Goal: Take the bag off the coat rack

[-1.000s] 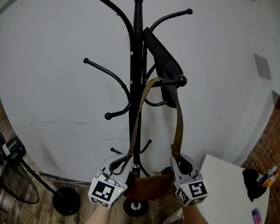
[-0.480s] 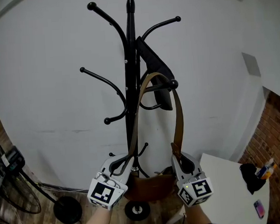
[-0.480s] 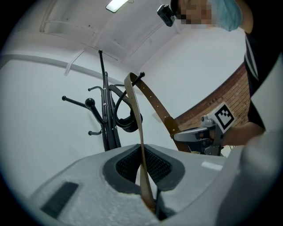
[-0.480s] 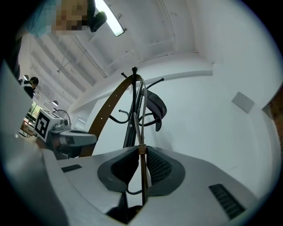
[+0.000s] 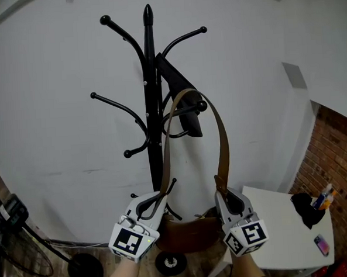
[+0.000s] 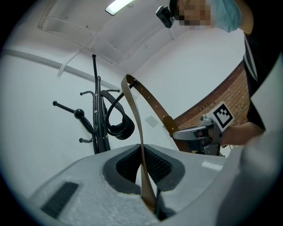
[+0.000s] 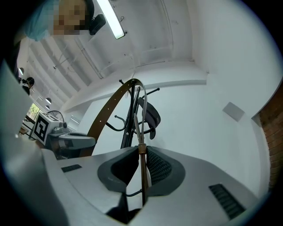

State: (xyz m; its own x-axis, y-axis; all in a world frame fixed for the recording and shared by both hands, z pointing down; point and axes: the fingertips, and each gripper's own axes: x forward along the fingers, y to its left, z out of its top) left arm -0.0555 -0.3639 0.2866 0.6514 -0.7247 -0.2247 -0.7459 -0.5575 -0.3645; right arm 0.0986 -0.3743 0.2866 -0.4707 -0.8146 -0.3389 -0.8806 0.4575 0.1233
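Note:
A brown leather bag (image 5: 188, 233) hangs low between my two grippers, in front of the black coat rack (image 5: 153, 107). Its brown strap (image 5: 221, 144) arches up over the ball-tipped hook (image 5: 201, 106), with the top of the loop a little above the hook arm. My left gripper (image 5: 147, 208) is shut on the strap's left strand (image 6: 135, 114), which runs between its jaws (image 6: 143, 165). My right gripper (image 5: 227, 202) is shut on the right strand near its buckle end (image 7: 141, 161). The strap (image 7: 106, 110) curves up to the rack top in the right gripper view.
A black cap-like item (image 5: 180, 102) hangs on the same rack, behind the strap. At the lower right stands a white table (image 5: 278, 228) with a dark object (image 5: 304, 208) and a phone (image 5: 321, 245). A fan stand (image 5: 84, 266) sits lower left. To the right is a brick wall (image 5: 338, 154).
The strap's loop has risen from lying on the hook arm to arching above it and has widened. Both grippers keep their hold on the strap. The head view has tilted up.

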